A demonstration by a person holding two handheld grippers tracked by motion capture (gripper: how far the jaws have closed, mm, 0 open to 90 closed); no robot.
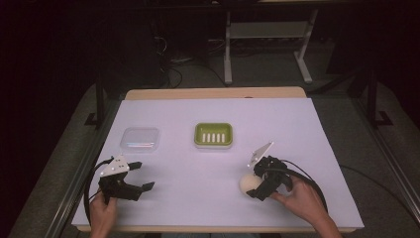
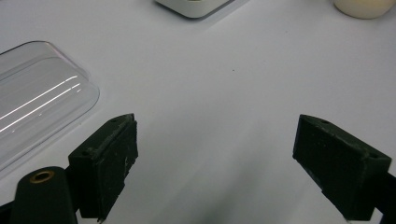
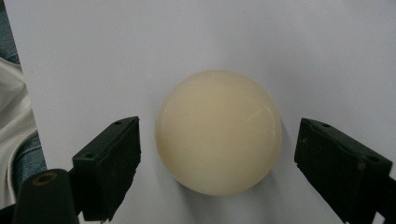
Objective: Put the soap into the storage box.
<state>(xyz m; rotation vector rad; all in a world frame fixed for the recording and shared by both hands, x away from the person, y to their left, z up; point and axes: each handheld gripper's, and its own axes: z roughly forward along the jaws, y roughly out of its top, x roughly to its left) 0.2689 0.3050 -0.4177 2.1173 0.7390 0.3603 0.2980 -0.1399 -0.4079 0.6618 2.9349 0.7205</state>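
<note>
Right claw (image 3: 217,163) spread around cream ball (image 3: 218,131), untouched up close, left claw (image 2: 215,168) spread near clear lid (image 2: 37,98)

The left hand-held gripper (image 1: 143,176) is matte black, with two blocky rectangular jaws, a brass-ringed screw hole (image 2: 41,176) beside one jaw, and a pale grey three-cornered plate (image 1: 115,166) on top. The right hand-held gripper (image 1: 251,186) matches it, carrying its own grey plate (image 1: 260,151). A black cable (image 1: 90,186) loops from each. Both of the person's hands are bare.
</note>
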